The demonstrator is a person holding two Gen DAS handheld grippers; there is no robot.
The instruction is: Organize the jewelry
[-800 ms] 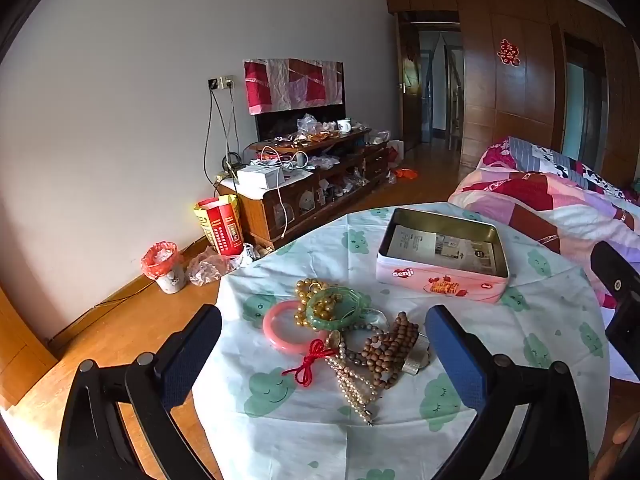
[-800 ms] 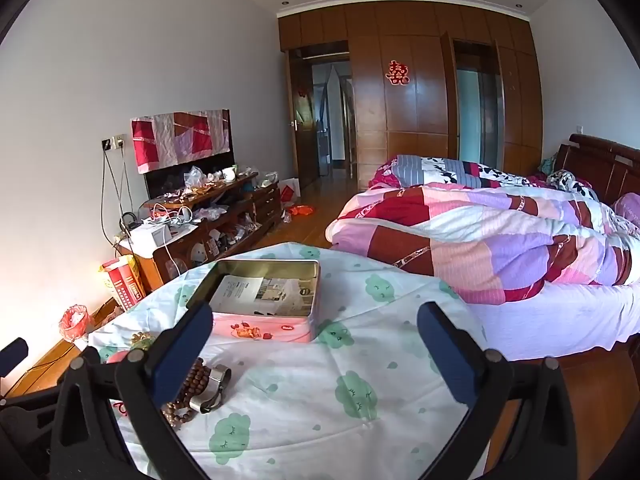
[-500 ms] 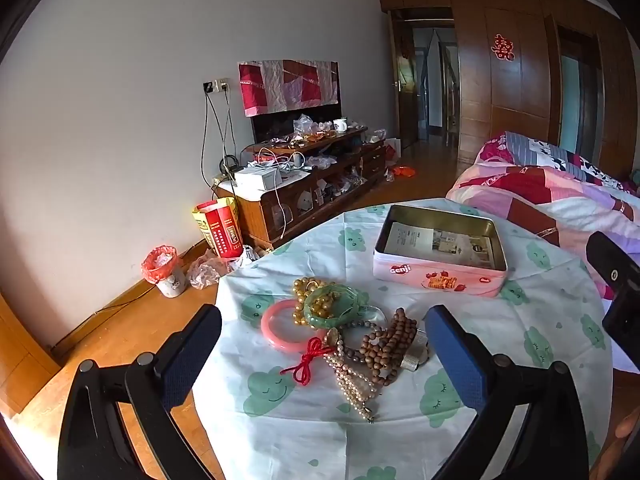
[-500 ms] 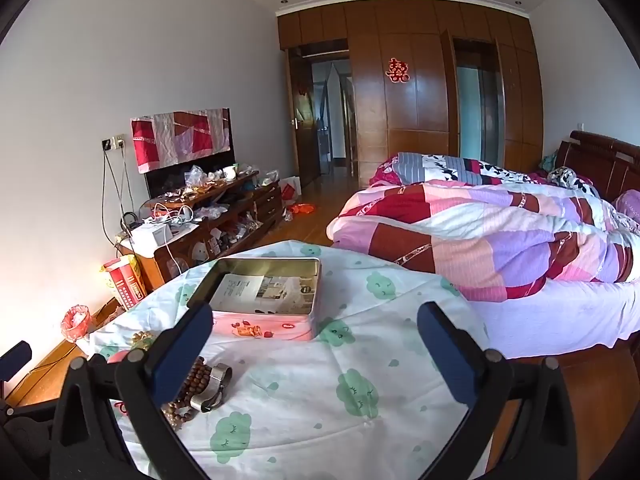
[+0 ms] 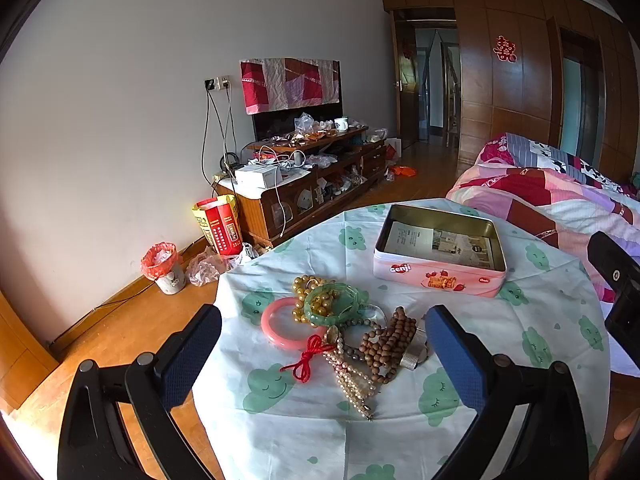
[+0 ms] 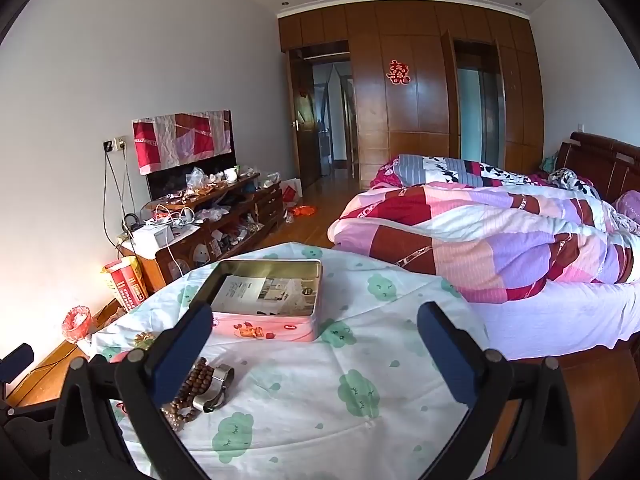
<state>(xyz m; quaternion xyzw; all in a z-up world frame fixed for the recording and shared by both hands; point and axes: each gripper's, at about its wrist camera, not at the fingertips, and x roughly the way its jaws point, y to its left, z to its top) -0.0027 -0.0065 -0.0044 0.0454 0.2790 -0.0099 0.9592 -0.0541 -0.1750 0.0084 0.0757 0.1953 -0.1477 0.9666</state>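
The jewelry lies in a tangled heap point(image 5: 344, 332) on a round table point(image 5: 540, 340) covered by a pale cloth printed with green clouds. The heap's long axis runs from the far left, where gold beads point(image 5: 306, 292) and a green bangle point(image 5: 334, 304) sit, toward the near right, where a pearl strand point(image 5: 352, 380) trails off toward the near edge. A pink bangle point(image 5: 280, 326) lies flat at the left of the pile, a red knotted cord point(image 5: 306, 362) just in front of it, and brown wooden beads point(image 5: 386, 346) with a silver cuff point(image 5: 414, 354) on the right side.

Beyond the heap, apart from it, stands an open pink tin point(image 5: 438, 276) with a printed sheet in its bottom; its long side lies roughly across the left wrist view.

The left gripper point(image 5: 322, 350) hovers over the near side of the pile, jaws spread wide and gripping nothing. The right gripper point(image 6: 314, 354) also stands released, over bare cloth, with the wooden beads and cuff beside its left finger and the tin just past it.

Behind the table are a cluttered low cabinet point(image 5: 312, 196), a red carton point(image 5: 222, 226), a small bin point(image 5: 164, 262) and a bed with a patchwork quilt point(image 6: 500, 232).
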